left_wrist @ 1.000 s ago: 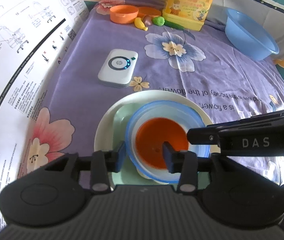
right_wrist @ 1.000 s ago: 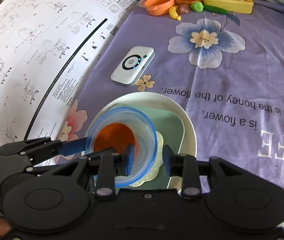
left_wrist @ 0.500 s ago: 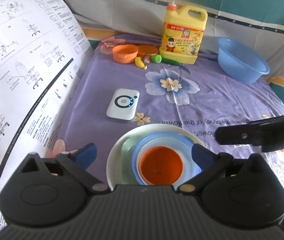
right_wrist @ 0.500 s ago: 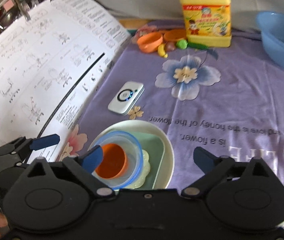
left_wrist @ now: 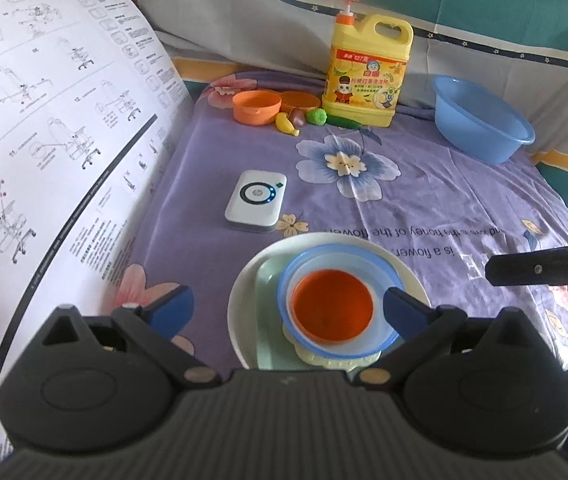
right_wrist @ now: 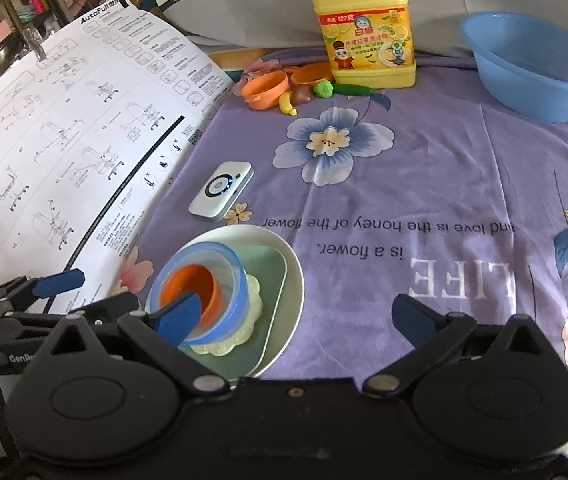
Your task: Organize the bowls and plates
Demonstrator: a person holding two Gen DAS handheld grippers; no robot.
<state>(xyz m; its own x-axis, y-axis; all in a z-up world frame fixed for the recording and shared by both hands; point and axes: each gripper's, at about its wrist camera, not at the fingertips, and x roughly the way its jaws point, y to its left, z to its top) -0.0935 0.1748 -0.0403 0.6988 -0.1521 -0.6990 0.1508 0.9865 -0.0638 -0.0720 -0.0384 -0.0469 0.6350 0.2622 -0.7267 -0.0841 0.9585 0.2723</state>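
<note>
A stack stands on the purple flowered cloth: a white round plate (left_wrist: 244, 292), a pale green square plate (left_wrist: 269, 280), a cream scalloped dish (left_wrist: 316, 358), a blue-rimmed bowl (left_wrist: 304, 264) and an orange bowl (left_wrist: 332, 306) nested inside. The stack also shows in the right wrist view (right_wrist: 280, 276). My left gripper (left_wrist: 288, 310) is open and empty, raised just behind the stack. My right gripper (right_wrist: 296, 316) is open and empty, to the stack's right. The left gripper's blue fingertips (right_wrist: 58, 282) show in the right view.
A white power bank (left_wrist: 256, 202) lies beyond the stack. An orange bowl and plate (left_wrist: 256, 108) with toy fruit (left_wrist: 288, 124), a yellow detergent jug (left_wrist: 368, 76) and a blue basin (left_wrist: 480, 124) stand at the back. A large instruction sheet (left_wrist: 44, 160) rises on the left.
Both grippers opened, let go of the blue-rimmed bowl with the orange bowl in it, and pulled back and up. The bowls now rest on the stack.
</note>
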